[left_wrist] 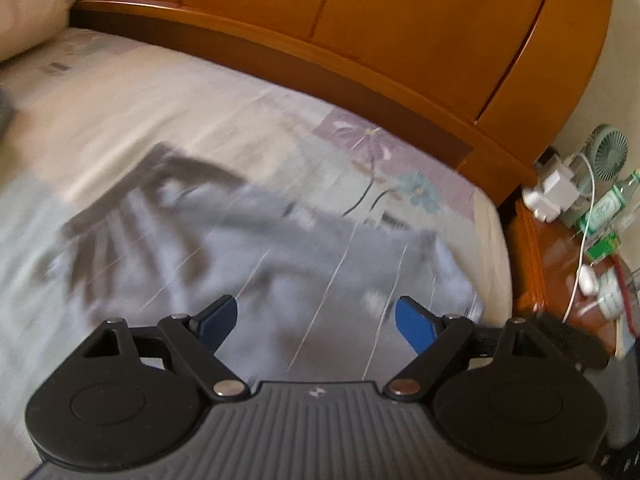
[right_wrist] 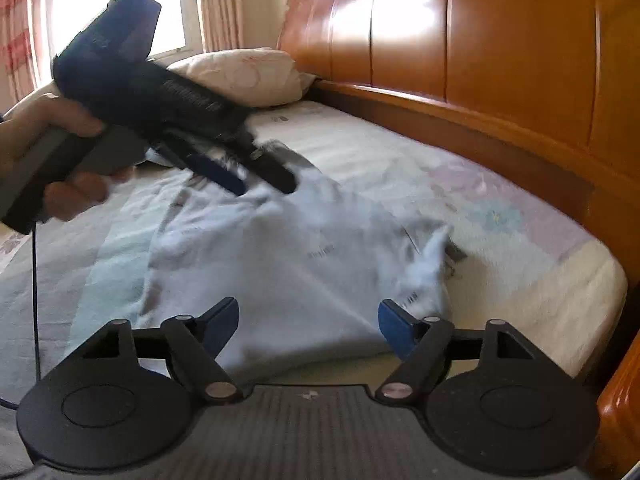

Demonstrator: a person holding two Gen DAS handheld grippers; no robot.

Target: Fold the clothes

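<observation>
A pale grey-white garment (left_wrist: 280,248) with thin stripes lies rumpled on the flowered bedsheet (left_wrist: 168,92), near the bed's corner. My left gripper (left_wrist: 316,316) hovers over it, blue pads wide apart, open and holding nothing. In the right wrist view the same garment (right_wrist: 280,264) spreads in front of my right gripper (right_wrist: 308,314), which is open with only cloth lying below its fingers. Farther back in that view a hand (right_wrist: 60,160) holds the left gripper (right_wrist: 262,186) tilted down above the garment's far edge, its fingers apart. Both views are blurred.
An orange wooden headboard (left_wrist: 400,40) runs along the bed's far side. A pillow (right_wrist: 244,74) lies at its end under a curtained window (right_wrist: 116,8). A bedside table (left_wrist: 560,280) carries a small fan (left_wrist: 608,152), a bottle, chargers and cables. A black cable (right_wrist: 35,300) hangs at left.
</observation>
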